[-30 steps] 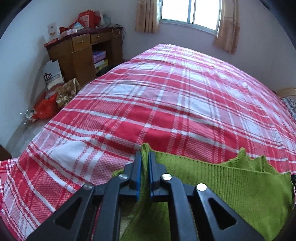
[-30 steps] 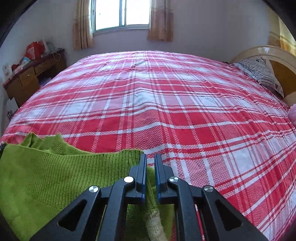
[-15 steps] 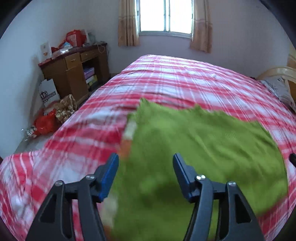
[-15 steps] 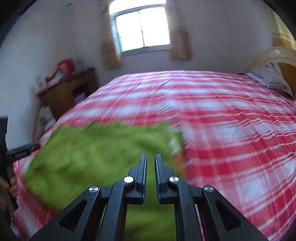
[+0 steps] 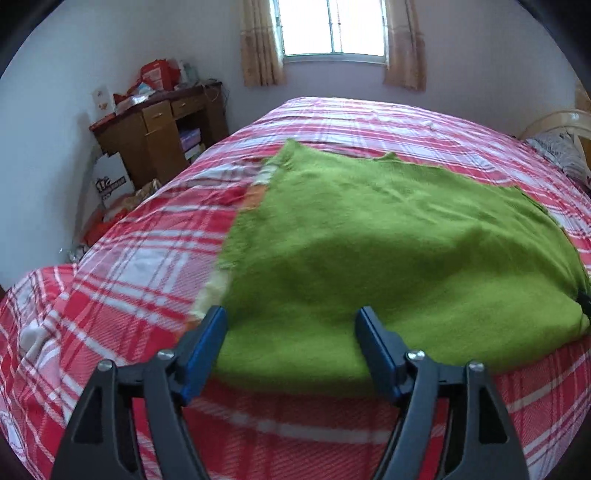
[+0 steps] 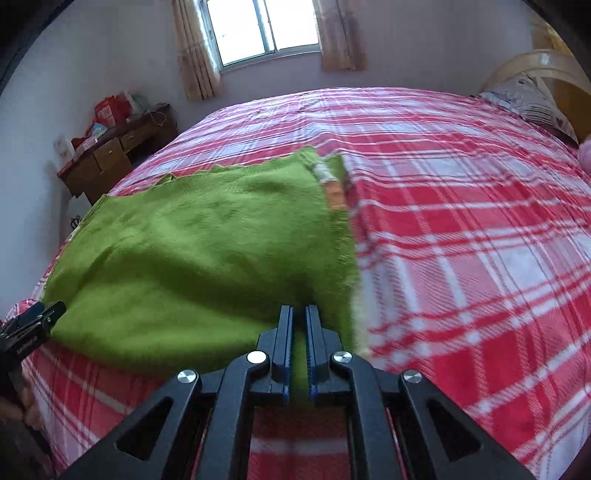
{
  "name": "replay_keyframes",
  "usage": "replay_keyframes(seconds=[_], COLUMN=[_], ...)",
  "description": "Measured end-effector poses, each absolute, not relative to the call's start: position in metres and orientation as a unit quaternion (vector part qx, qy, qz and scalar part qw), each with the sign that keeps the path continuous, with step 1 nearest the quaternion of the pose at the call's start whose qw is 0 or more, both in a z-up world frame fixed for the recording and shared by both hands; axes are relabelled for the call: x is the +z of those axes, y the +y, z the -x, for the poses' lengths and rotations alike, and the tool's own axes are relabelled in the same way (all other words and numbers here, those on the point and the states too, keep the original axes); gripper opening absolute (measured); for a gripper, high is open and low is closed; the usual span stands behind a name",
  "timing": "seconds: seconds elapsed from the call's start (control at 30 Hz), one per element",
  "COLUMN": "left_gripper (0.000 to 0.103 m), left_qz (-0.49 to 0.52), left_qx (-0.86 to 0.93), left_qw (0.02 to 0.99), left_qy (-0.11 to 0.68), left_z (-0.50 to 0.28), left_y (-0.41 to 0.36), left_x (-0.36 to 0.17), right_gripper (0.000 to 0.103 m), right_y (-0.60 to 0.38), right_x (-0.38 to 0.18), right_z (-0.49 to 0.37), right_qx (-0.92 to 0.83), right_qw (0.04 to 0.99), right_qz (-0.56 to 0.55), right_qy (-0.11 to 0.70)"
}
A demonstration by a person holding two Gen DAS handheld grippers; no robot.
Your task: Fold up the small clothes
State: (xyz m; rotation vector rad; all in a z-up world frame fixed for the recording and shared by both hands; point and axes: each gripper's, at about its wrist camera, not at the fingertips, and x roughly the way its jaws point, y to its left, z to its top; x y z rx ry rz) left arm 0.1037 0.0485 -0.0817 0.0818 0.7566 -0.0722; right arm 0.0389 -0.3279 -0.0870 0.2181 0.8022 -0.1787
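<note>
A green knit garment [image 5: 388,236] lies spread on the red plaid bed [image 5: 140,266], with a cream and orange strip along its side edge. It also shows in the right wrist view [image 6: 207,251]. My left gripper [image 5: 291,325] is open, its jaws wide apart at the garment's near left corner, holding nothing. My right gripper [image 6: 299,321] is shut on the garment's near right edge; green knit shows between its jaws. The left gripper's tip [image 6: 40,317] shows at the left edge of the right wrist view.
A wooden desk [image 5: 155,129] with clutter stands against the left wall, with bags on the floor beside it. A window [image 5: 332,29] with curtains is at the far wall. A headboard and pillow [image 6: 532,103] are at the right. The bed's near edge drops off just below the grippers.
The garment was lifted and flung forward, and now lies spread flat on the bed. My left gripper has opened and let go. My right gripper stays shut on the edge.
</note>
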Motion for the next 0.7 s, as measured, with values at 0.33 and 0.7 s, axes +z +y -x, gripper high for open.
replay_keyframes(seconds=[0.33,0.7], left_gripper=[0.082,0.089], left_qz=[0.025,0.133], left_qx=[0.017,-0.058], left_qw=[0.932,0.91], left_qy=[0.362,0.388], left_z=[-0.072,-0.143], left_y=[0.114,0.106], left_x=[-0.077,-0.078], right_gripper=[0.008,0.008], right_y=[-0.293,-0.171], right_x=[-0.042,-0.074], right_z=[-0.011,-0.096], right_qx=[-0.111,0.023], right_qw=[0.935,0.926], right_qz=[-0.074,-0.011], right_qy=[0.328,0.378])
